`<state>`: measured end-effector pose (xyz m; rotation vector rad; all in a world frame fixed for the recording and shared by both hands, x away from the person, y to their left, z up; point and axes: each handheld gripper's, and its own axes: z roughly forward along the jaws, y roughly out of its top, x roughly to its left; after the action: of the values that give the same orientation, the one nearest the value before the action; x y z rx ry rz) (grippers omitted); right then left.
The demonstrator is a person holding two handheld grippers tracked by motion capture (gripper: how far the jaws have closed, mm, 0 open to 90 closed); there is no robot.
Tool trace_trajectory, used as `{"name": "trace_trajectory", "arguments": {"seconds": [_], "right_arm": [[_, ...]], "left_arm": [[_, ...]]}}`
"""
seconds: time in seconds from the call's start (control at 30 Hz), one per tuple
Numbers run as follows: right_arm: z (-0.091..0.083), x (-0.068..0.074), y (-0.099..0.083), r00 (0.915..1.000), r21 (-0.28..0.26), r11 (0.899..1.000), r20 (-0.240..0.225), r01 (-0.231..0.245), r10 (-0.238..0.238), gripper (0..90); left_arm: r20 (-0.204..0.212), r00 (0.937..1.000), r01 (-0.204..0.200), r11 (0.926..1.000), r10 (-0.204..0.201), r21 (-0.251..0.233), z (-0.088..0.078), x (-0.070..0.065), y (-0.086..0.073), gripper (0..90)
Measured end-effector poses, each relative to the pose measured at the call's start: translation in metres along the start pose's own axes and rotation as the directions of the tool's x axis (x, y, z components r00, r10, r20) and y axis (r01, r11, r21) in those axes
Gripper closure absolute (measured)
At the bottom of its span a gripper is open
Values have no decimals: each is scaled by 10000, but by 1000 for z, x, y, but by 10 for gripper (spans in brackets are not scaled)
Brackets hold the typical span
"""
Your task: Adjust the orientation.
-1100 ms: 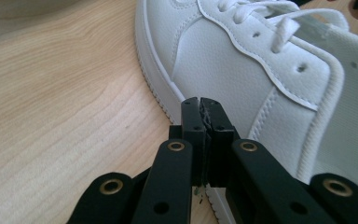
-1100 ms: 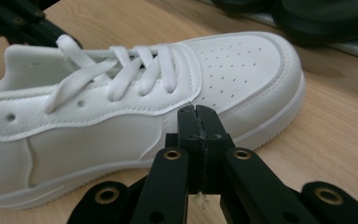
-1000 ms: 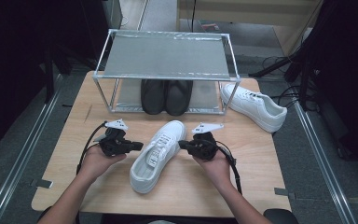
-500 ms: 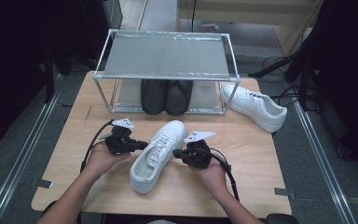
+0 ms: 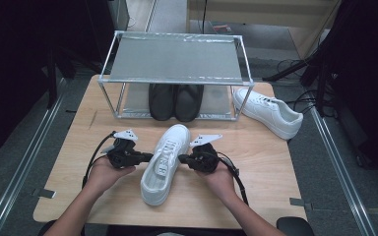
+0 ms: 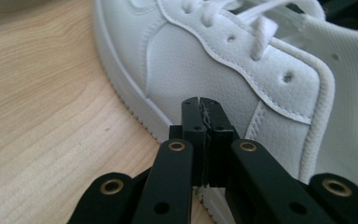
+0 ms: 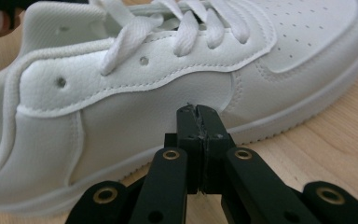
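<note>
The desk [image 5: 275,167] is a pale wooden top, and along its far edge stands a metal shoe rack [image 5: 174,64] with a grey mesh top shelf and an open lower level. That lower level holds a pair of black shoes [image 5: 174,101] side by side, toes toward the far edge; the top shelf carries nothing. Just beside the rack's right leg, near the far right corner, lies a second white sneaker [image 5: 270,110], outside the rack.

The work in hand looks like squaring up to the white sneaker [image 5: 166,162], which lies in the middle of the desk toward the near edge, toe aimed at the rack, sole flat on the wood. The left claw [image 5: 147,157] sits at the sneaker's left side and the right claw [image 5: 183,158] at its right, one hand behind each. Both are pressed together with nothing between the jaws: in the left gripper view the tips [image 6: 200,109] meet just short of the sneaker's side panel [image 6: 205,70], and in the right gripper view they do the same [image 7: 196,116]. Whether the tips touch the leather cannot be told.

By my judgement no grip exists yet. The next move calls for squeezing the sneaker between the two shut claws, or spreading one to pinch the collar or the sole edge, before lifting it toward the rack
</note>
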<state>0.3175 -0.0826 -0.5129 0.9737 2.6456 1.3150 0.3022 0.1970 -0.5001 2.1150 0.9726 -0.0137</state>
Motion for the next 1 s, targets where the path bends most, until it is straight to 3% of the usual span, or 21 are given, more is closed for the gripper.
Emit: {"name": "trace_trajectory", "arguments": {"seconds": [0.4,0.7,0.83,1.0], "right_arm": [[8,-9,11,10000,107,9999,-29,25,-24,893],[1,-16,12,9999,-24,10000,149,66,-66,749],[-7,-22,12,9999,-283,9996,105,34,-31,637],[-20,-31,10,9999,-350,9994,148,77,-72,556]], "left_arm": [[-80,9990,430,9989,-431,-212,1,-8,-6,890],[-188,9970,743,9961,-752,-466,-3,0,-10,665],[-622,9957,649,9964,-682,-539,-6,2,-13,579],[-855,9946,546,9971,-590,-532,-6,10,-17,499]]}}
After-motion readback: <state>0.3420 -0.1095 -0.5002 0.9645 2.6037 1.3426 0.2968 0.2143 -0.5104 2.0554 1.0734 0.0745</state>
